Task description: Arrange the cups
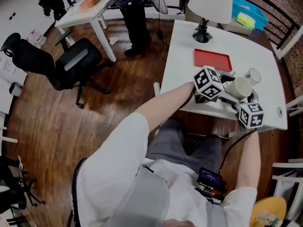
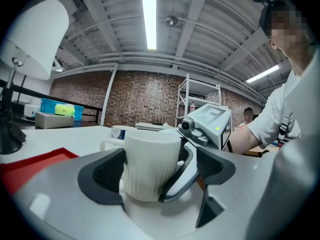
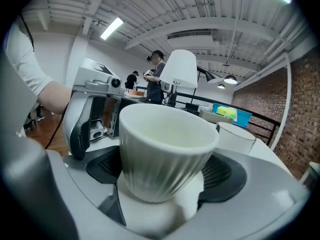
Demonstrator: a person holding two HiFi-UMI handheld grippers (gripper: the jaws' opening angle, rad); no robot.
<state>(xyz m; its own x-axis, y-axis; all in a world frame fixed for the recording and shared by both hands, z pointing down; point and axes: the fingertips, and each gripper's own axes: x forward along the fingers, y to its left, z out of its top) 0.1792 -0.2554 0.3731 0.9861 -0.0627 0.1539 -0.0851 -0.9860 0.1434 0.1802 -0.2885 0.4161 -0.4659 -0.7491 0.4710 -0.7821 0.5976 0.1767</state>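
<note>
A white ribbed cup (image 1: 239,87) sits at the near right of the white table (image 1: 246,46). My right gripper (image 1: 240,100) reaches in from the near side and is shut on the cup; in the right gripper view the cup (image 3: 167,151) fills the space between both pads. My left gripper (image 1: 228,92) comes from the left, open, its jaws around the same cup (image 2: 150,166). One pad lies by the cup's side, and a right gripper finger (image 2: 181,176) stands between the cup and the other pad. A second white cup (image 1: 254,75) stands just behind.
A flat red tray (image 1: 213,59) lies mid-table, with a white-shaded lamp (image 1: 208,4) behind it. A blue bin (image 1: 248,13) sits beyond the table. An office chair (image 1: 66,63) and a standing person (image 1: 132,18) are on the wooden floor at left.
</note>
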